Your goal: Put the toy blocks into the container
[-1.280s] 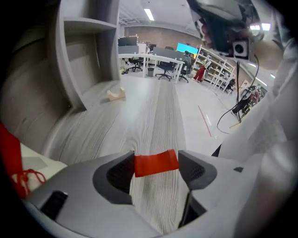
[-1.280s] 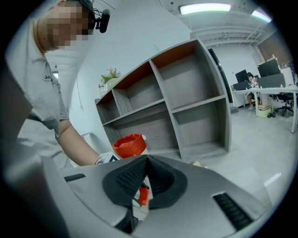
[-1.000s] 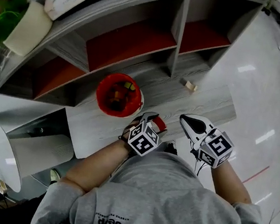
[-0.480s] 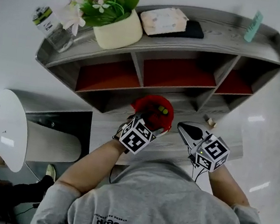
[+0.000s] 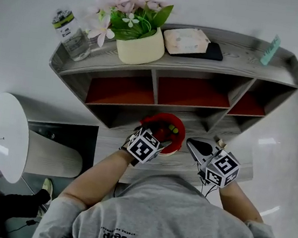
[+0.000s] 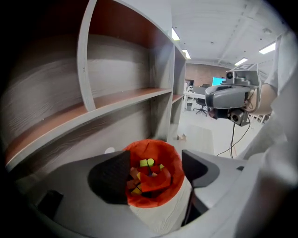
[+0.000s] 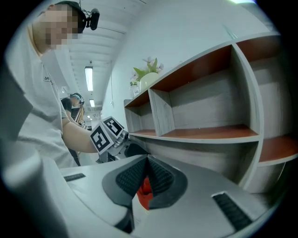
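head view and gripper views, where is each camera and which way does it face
Head view: on the person's head, facing steeply down on the shelf unit, red container, the person's forearms, left hand-held gripper and right hand-held gripper.
Left gripper view: rides its hand-held gripper, looking down into the container past empty jaws that have just been opening; the right hand-held gripper shows beyond.
Right gripper view: rides its hand-held gripper, looking past shut jaws along the shelf unit; the left forearm and marker cube show.
Shared: all three see the shelf unit.
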Available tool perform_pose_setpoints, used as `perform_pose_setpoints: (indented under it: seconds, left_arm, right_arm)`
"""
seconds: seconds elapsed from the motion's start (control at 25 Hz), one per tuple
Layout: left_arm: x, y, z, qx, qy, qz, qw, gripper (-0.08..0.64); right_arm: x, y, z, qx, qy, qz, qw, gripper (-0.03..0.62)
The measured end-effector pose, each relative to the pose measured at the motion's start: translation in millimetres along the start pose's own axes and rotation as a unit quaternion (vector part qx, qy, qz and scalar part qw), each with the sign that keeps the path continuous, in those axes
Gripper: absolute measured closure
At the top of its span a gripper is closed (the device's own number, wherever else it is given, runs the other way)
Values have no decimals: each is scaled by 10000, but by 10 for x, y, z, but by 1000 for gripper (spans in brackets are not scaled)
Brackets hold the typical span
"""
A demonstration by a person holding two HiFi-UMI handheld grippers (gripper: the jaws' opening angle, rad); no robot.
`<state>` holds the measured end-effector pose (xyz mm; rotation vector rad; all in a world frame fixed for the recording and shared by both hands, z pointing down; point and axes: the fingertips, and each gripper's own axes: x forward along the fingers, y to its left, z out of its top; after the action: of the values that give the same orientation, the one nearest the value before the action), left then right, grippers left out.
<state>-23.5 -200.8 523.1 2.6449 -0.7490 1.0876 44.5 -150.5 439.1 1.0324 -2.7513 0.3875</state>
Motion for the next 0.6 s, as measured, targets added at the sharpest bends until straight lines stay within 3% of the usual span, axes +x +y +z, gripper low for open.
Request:
perform_pose_setpoints:
  seconds: [0.36,0.6]
  left_arm:
    - [-10,-38,22,-30,-56,-17,10000,176]
    - [34,-436,207,187,-111,-448,9988,184]
  right_arm:
    - [-76,-66,-49,76,-25,-120,9999,571]
    - [-254,-185,-106,238,-154,-403,9988,571]
